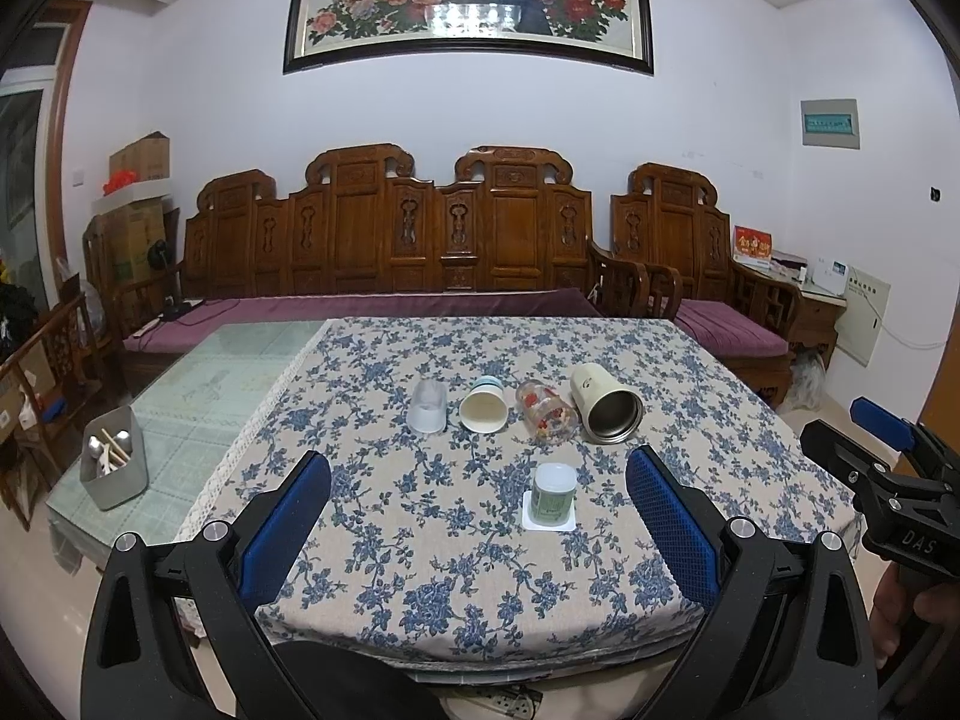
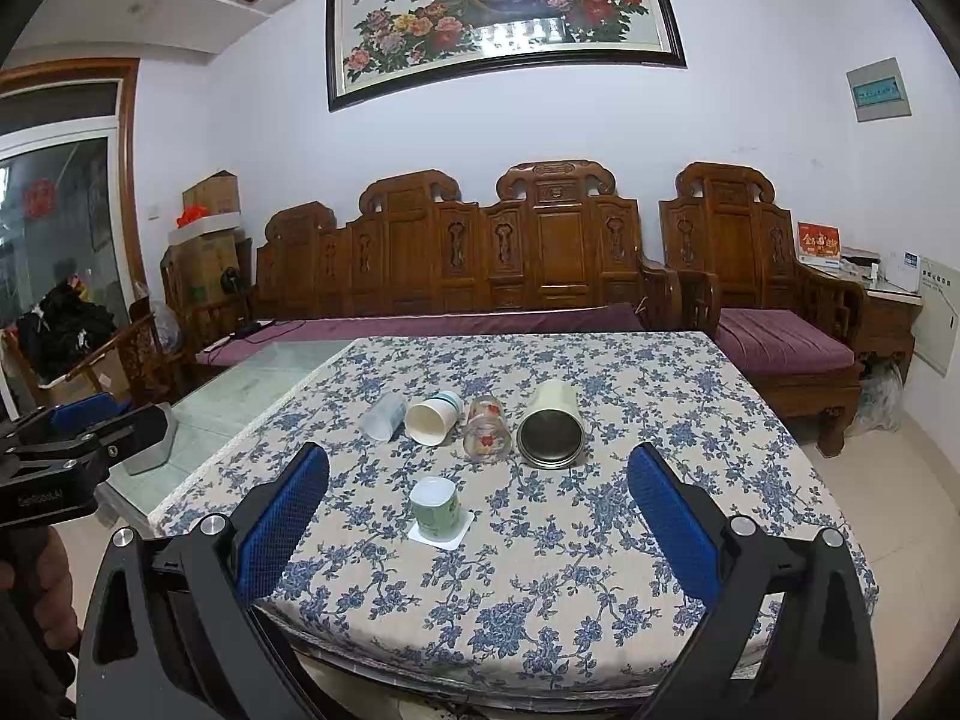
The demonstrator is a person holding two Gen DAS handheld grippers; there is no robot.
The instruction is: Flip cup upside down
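Note:
A small green cup (image 1: 552,495) stands on a white square coaster (image 1: 548,521) near the table's front middle, bottom up; it also shows in the right wrist view (image 2: 435,508). Behind it lie a clear plastic cup (image 1: 427,406), a white paper cup (image 1: 483,408), a printed glass (image 1: 546,410) and a cream steel tumbler (image 1: 605,402), all on their sides. My left gripper (image 1: 478,474) is open and empty, back from the table's front edge. My right gripper (image 2: 478,471) is open and empty, also held back from the edge.
A blue floral cloth (image 1: 420,540) covers most of the table; bare glass (image 1: 228,372) shows at the left. A grey holder with utensils (image 1: 114,467) stands on the glass. A carved wooden sofa (image 1: 384,240) lines the far wall.

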